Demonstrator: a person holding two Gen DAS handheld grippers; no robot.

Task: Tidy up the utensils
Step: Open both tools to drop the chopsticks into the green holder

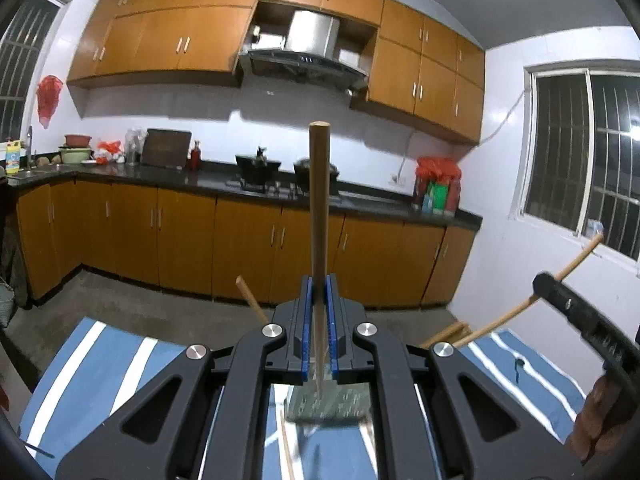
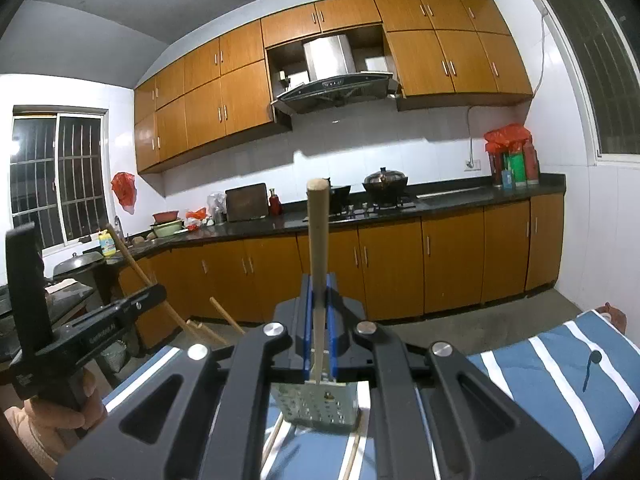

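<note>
My left tool [image 1: 319, 292] clenched on wooden-handled slotted spatula [image 1: 319, 200] — upright above blue striped cloth [image 1: 100, 360]. My right tool [image 2: 319, 292] clenched on second spatula [image 2: 318, 240]. No legible writing.

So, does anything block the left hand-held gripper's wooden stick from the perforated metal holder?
Nothing visible does: the wooden stick, clamped in the left hand-held gripper, tapers straight down to the perforated metal holder.

- Cloth [image 1: 92, 364]: blue with white stripes.
- Cabinets [image 2: 452, 260]: orange-brown wood grain, pale handles.
- Counter [image 1: 208, 180]: glossy black.
- Wall tiles [image 2: 360, 148]: white.
- Left gripper [image 1: 319, 292]: black, with blue pads [image 1: 307, 320].
- Stick [image 1: 319, 200]: tan wood.
- Bag [image 2: 123, 192]: red.
- Hood [image 1: 304, 60]: silver and black.
</note>
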